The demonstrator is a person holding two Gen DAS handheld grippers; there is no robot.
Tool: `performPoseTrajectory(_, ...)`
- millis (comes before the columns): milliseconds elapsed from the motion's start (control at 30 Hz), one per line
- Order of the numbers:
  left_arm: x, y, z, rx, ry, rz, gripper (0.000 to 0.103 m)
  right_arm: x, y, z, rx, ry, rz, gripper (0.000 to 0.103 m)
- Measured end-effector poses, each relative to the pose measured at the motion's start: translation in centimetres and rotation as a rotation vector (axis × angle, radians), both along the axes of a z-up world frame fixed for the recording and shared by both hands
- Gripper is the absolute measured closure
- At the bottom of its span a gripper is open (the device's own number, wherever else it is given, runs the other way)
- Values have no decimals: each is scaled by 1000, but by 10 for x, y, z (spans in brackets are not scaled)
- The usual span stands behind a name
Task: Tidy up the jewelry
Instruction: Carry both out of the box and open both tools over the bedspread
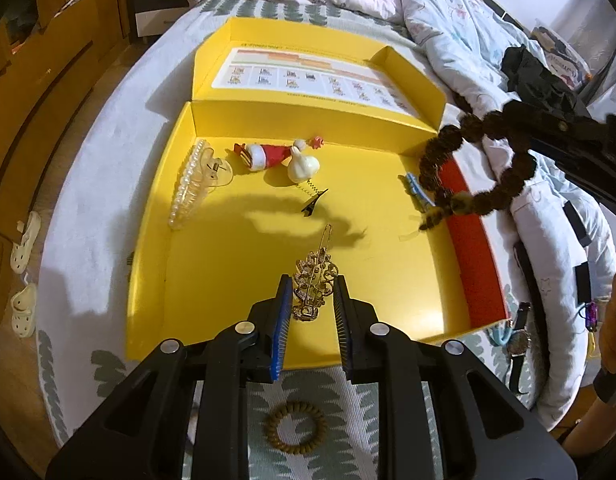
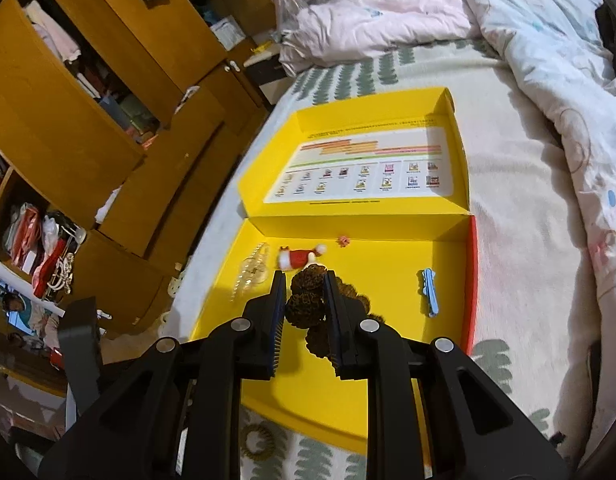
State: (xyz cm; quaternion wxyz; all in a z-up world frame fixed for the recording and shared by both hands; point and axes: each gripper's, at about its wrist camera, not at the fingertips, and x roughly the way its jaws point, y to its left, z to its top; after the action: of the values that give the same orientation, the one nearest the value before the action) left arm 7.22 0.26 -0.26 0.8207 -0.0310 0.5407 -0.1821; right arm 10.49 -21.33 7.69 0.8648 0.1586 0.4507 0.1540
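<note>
Gold brooch (image 1: 312, 286) sits clamped between the left gripper (image 1: 311, 290) pads, held above the yellow box (image 1: 227, 280) floor. Brown bead bracelet (image 1: 474, 164) hangs from the right gripper (image 2: 303, 300), which is closed on its beads, over the box's right side by the red edge (image 1: 474, 264). Inside the box: pearl hair clip (image 1: 187, 184), Santa hat clip (image 1: 263, 155), white garlic-shaped clip (image 1: 303, 166), small black clip (image 1: 314, 204), blue clip (image 1: 418, 192). Coiled hair tie (image 1: 295, 426) lies on the bedsheet just outside; watch (image 1: 518, 344) to the right.
</note>
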Motion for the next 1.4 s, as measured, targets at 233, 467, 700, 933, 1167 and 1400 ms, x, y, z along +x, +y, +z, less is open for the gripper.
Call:
performPoseTrajectory(233, -22, 21, 20, -14, -35, 17, 82, -47, 7, 33, 3, -43, 12, 83)
performPoseTrajectory(467, -55, 55, 33, -15, -67, 43, 82, -105, 10, 39, -4, -58, 9, 83)
performPoseTrajectory(700, -81, 99, 32, -5, -75, 103, 82, -163, 14, 16, 12, -34, 5, 83)
performPoseTrajectory(933, -88, 138, 7, 49, -36, 176, 82, -195, 18, -12, 9, -5, -11, 83)
performPoseTrajectory(1167, -82, 164, -30, 111, 28, 235, 82, -196, 19, -31, -61, 16, -54, 83)
performPoseTrajectory(1400, -63, 172, -55, 141, 51, 276, 82, -185, 47, -60, -184, 51, -43, 83)
